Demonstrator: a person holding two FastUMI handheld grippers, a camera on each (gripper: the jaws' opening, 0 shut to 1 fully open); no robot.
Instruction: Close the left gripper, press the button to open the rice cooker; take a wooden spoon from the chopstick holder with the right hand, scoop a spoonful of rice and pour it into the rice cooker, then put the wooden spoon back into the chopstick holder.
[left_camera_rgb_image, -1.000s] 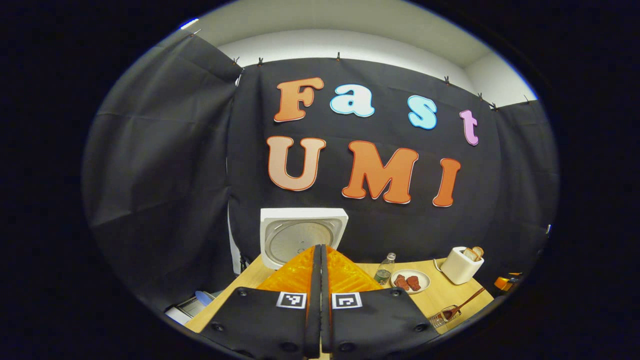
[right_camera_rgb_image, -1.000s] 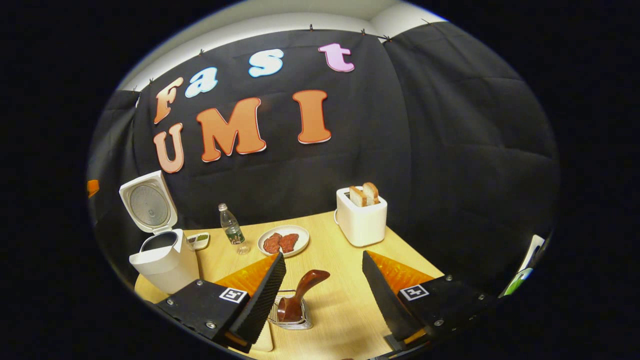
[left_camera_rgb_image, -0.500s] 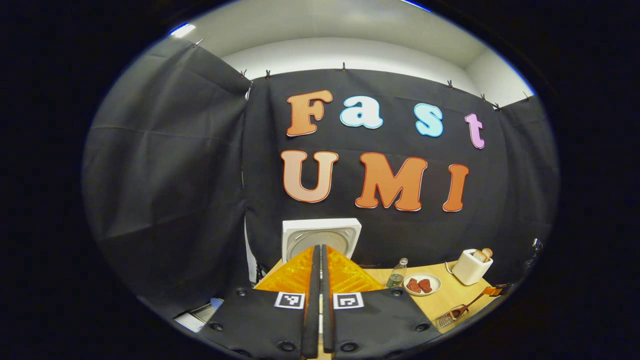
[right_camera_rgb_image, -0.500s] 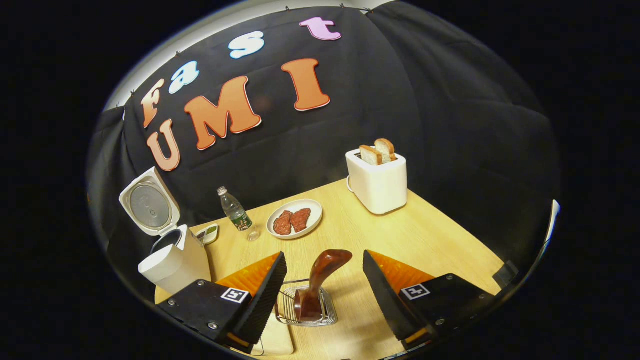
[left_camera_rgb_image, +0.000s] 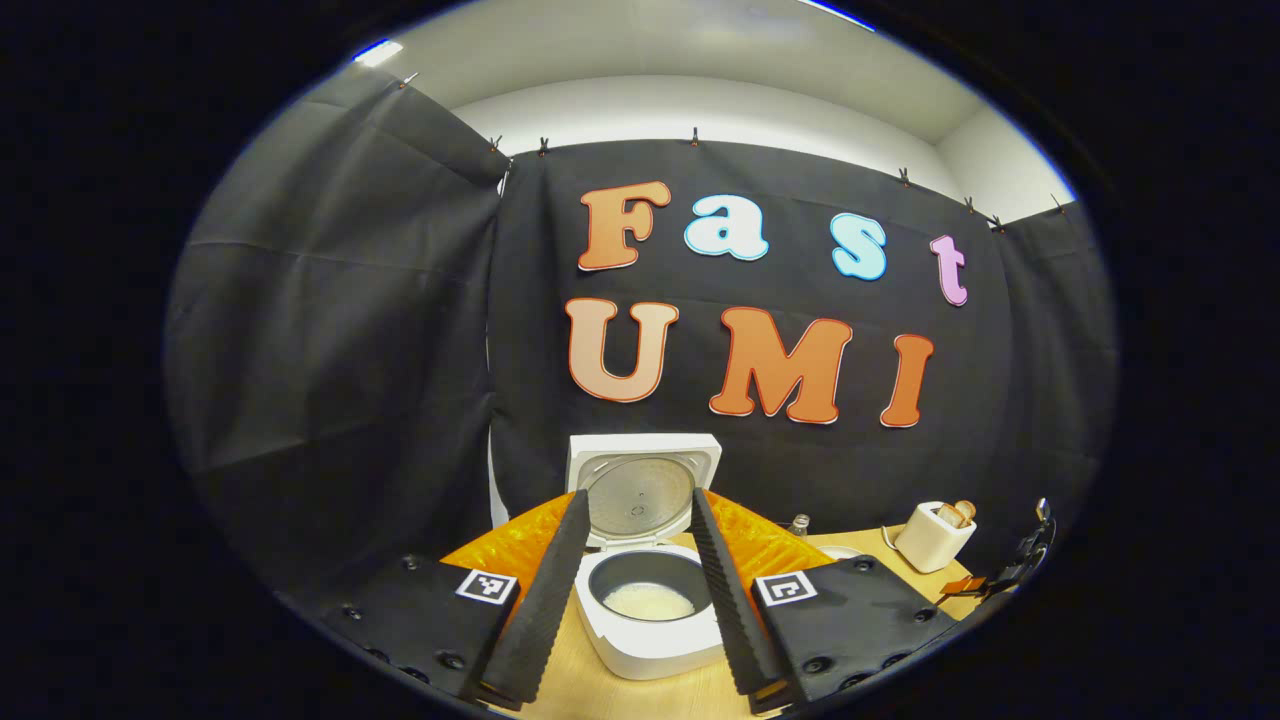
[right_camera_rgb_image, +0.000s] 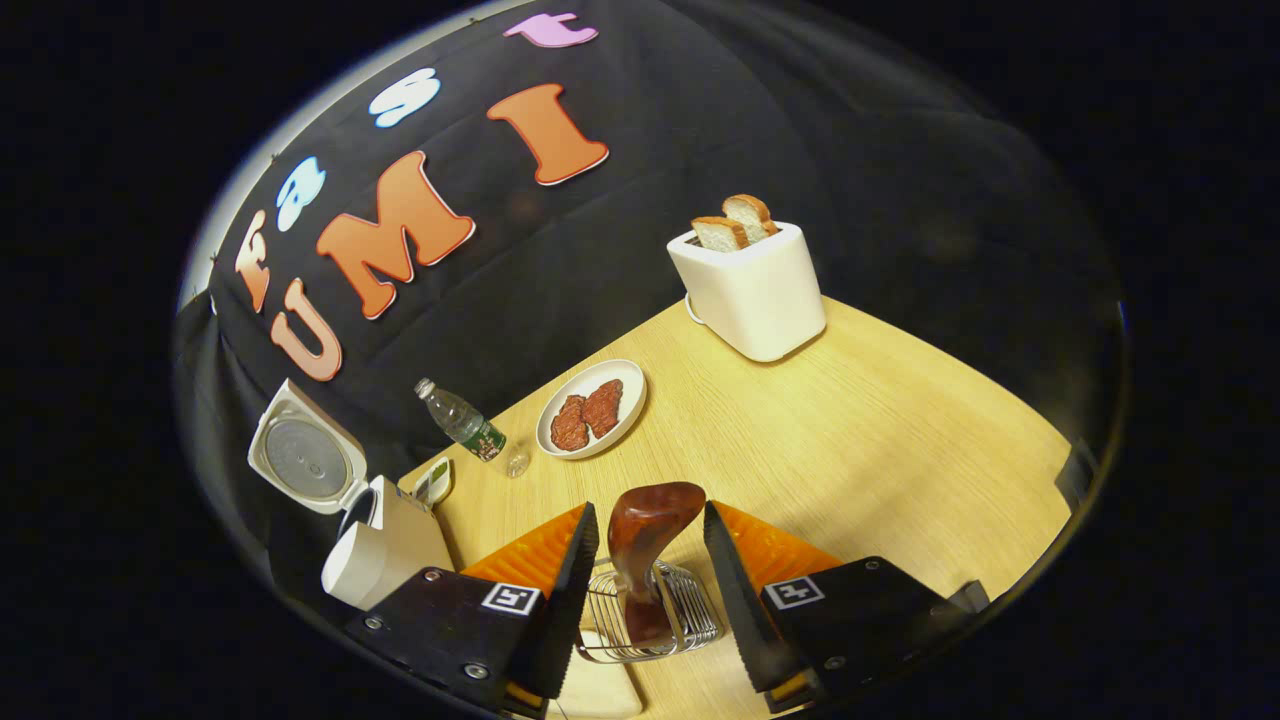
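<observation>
A booth hung with black cloth is being shown, with a pale wooden table (right_camera_rgb_image: 850, 440) filling its floor area. At the table's left edge a white, square-bodied rice cooker (left_camera_rgb_image: 650, 640) is standing with its lid (left_camera_rgb_image: 643, 488) raised upright, and a small heap of white rice is lying in its dark inner pot (left_camera_rgb_image: 650, 590). At the far right a white toaster (right_camera_rgb_image: 752, 290) holding two slices of bread is standing, and nearer the middle a round white plate (right_camera_rgb_image: 592, 408) with two reddish pieces of meat is resting beside a clear plastic bottle (right_camera_rgb_image: 462, 425) lying on the table.

The left gripper (left_camera_rgb_image: 632, 590) is being held in front of the cooker with its jaws released and spread apart, nothing being between them. The right gripper (right_camera_rgb_image: 645, 580) is being held over a wire chopstick holder (right_camera_rgb_image: 650, 625) near the table's near edge, its jaws open on either side of the dark brown wooden spoon (right_camera_rgb_image: 648, 545) that is standing in the holder; neither finger is being seen to touch the handle.

The spoon-taking step is judged to be in hand. It is best done by centring the handle between the fingers, closing below the broad top end so the grip is not slipping off the curve, and lifting straight up so the light wire holder is not being dragged along.
</observation>
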